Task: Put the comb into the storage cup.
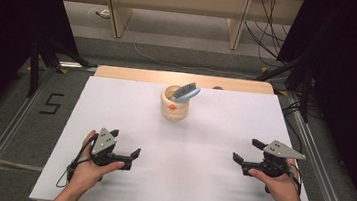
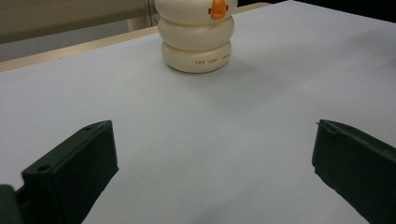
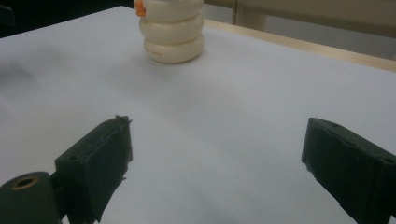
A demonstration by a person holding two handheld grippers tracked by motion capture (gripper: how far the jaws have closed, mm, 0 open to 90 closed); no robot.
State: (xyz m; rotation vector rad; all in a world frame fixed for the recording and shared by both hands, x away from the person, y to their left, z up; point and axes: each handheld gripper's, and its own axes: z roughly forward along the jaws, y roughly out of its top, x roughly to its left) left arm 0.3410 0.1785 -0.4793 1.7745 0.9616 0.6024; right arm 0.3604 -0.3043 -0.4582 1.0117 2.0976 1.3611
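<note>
Your left tool (image 1: 123, 150) and right tool (image 1: 248, 153) both rest low near your edge of the table (image 1: 113, 124), jaws spread wide and holding nothing. The cream ringed holder (image 1: 175, 105) stands upright well ahead of you, between the two tools and apart from both. The blue brush (image 1: 186, 92) leans inside it, head poking over the rim. Judging by this, the brush is in the holder, and nothing else waits on the table for you to handle.
</note>
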